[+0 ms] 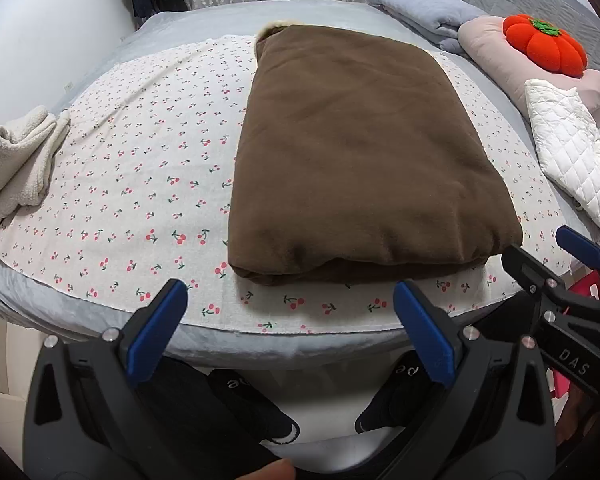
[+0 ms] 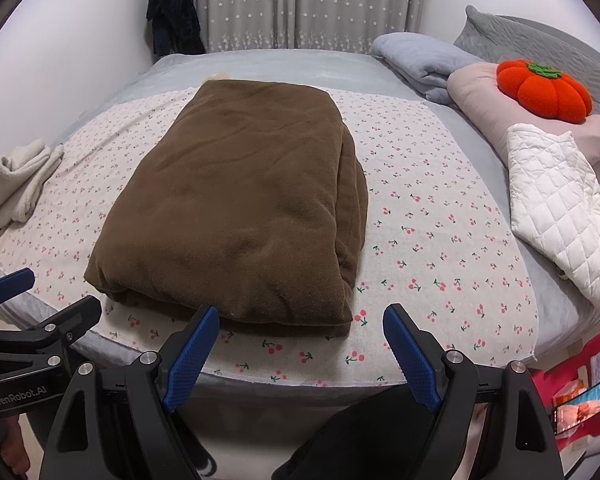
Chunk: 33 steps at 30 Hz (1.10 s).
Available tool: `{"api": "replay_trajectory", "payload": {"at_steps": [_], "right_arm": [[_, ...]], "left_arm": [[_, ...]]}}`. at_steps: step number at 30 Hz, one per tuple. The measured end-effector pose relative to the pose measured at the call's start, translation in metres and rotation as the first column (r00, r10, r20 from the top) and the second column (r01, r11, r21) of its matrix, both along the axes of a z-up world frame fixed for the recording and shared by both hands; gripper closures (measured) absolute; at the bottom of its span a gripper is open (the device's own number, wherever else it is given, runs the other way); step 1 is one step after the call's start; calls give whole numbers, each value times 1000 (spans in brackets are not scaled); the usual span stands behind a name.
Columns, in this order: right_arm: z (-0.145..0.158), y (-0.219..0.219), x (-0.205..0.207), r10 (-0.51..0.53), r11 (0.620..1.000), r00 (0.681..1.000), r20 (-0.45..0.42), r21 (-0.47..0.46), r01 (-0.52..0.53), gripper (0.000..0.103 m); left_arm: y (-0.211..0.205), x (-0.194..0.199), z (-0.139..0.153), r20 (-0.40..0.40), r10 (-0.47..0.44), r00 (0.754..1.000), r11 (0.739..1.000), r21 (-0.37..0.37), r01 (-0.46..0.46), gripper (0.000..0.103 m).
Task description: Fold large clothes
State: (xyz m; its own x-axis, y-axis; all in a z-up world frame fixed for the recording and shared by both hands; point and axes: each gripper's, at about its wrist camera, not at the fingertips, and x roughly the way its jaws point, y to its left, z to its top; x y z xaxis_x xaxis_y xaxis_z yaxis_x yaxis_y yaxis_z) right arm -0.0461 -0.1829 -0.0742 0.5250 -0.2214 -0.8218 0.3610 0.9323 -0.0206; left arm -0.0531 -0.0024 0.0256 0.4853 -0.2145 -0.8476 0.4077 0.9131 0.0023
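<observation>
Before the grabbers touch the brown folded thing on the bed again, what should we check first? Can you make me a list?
1. Left gripper open and holding nothing: ok.
2. Right gripper open and holding nothing: ok.
3. Brown garment folded into a neat block, flat on the cherry-print sheet: ok.
4. Nothing lying on top of the garment: ok.
5. Cream towel and white quilted pad clear of the garment: ok.
6. Layers underneath lined up evenly: cannot tell.

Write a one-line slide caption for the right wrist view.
Open right gripper hovers at the bed edge before a folded brown garment lying on the cherry-print sheet.
</observation>
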Motion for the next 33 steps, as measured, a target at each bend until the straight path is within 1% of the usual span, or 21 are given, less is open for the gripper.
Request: {"api": "replay_trajectory", "payload": {"at_steps": [33], "right_arm": [[-5,2,4,19,1000,1000,-14,12,-18,17]], "left_arm": [[2,2,-1,-12,2,1000,1000,-8,-2,1]]}}
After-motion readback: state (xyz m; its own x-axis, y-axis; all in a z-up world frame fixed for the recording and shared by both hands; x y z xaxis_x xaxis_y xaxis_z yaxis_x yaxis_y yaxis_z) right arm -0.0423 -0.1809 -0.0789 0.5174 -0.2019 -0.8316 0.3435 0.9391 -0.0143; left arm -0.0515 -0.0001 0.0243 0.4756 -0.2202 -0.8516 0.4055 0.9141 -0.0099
